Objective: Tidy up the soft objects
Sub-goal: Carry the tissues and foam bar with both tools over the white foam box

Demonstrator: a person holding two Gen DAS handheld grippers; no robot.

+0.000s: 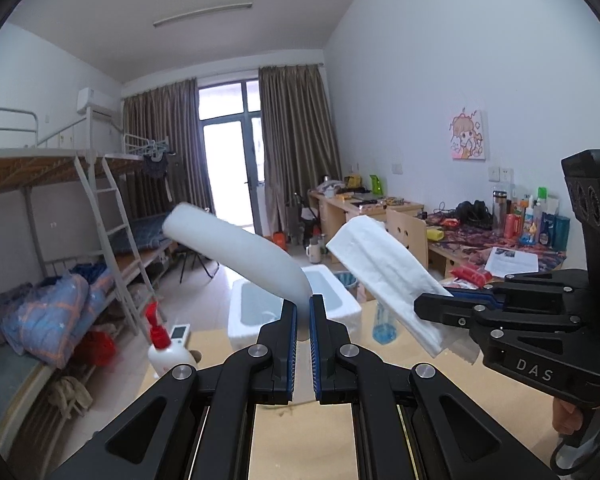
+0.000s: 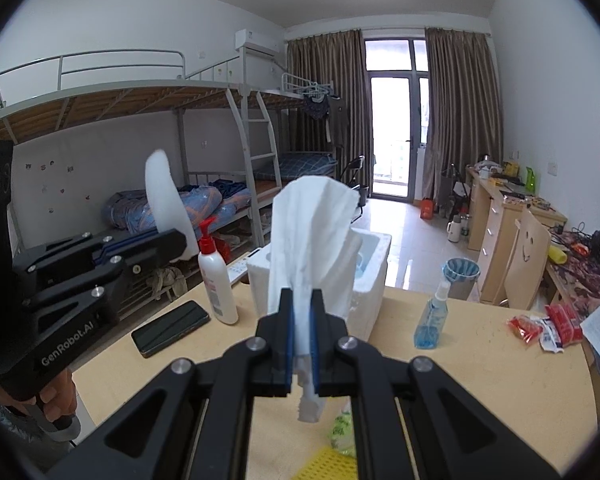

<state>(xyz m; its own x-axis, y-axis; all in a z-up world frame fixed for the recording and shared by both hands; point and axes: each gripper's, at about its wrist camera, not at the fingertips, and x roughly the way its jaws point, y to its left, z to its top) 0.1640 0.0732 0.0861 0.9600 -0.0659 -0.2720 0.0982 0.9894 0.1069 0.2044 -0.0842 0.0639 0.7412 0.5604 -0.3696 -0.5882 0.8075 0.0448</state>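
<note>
**Claws lift two soft white pieces above the foam box**

Left claw [image 1: 303, 308] is closed on one end of a white foam strip [image 1: 236, 258], so the strip stands out forward and bends a little under its own weight. The right claw [image 2: 301, 312] is closed on a folded white cloth [image 2: 314, 236], held near its lower edge; the loose part rises and flops open above the jaws. Both pieces hang in the air over the surface [image 2: 460, 380], not touching it. Just beyond them stands an open white foam box [image 2: 374, 276], probably the place meant for them. Holding each piece by one end keeps the free end ready to go in first.
</note>
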